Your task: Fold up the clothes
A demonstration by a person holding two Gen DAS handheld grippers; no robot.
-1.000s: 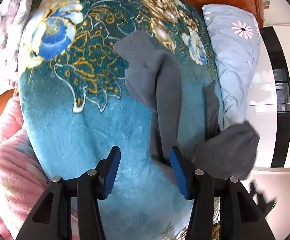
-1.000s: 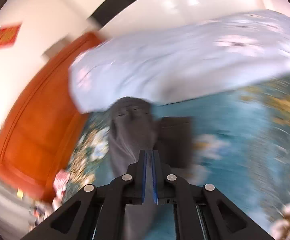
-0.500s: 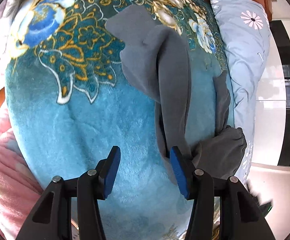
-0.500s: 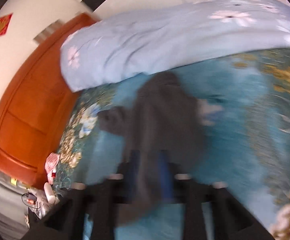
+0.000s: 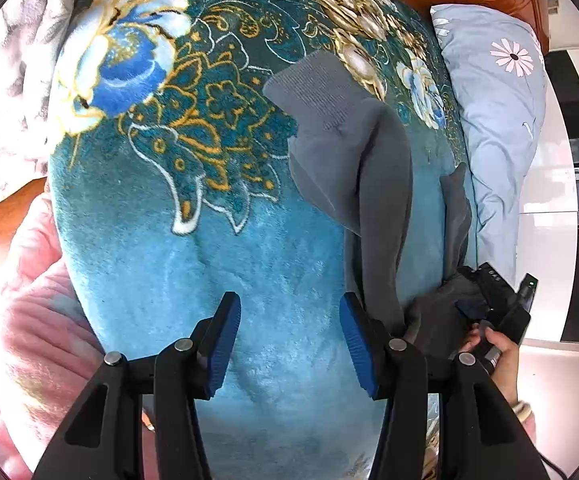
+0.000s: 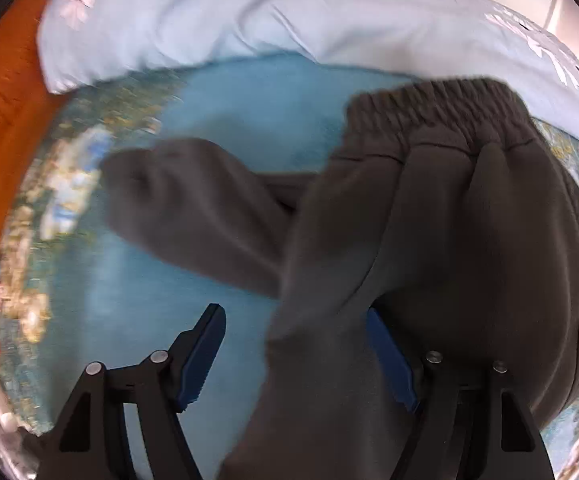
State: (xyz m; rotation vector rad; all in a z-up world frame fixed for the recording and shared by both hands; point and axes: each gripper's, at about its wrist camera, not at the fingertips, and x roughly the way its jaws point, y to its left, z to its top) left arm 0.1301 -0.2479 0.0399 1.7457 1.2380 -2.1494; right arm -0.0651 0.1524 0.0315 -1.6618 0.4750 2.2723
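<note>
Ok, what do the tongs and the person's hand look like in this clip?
Both the left tongs and the right tongs have black angular frames with silver rivets and ribbed blue pads. In the left view, the bare right hand grips a black handle with a small green light.

Bright daylight fills both views. Left of the teal blanket (image 5: 161, 264), glare washes out the pink quilt (image 5: 29, 320). Fisheye curvature bends the edges. In the right wrist view, motion blur smears the blanket's (image 6: 249, 120) floral border.
</note>
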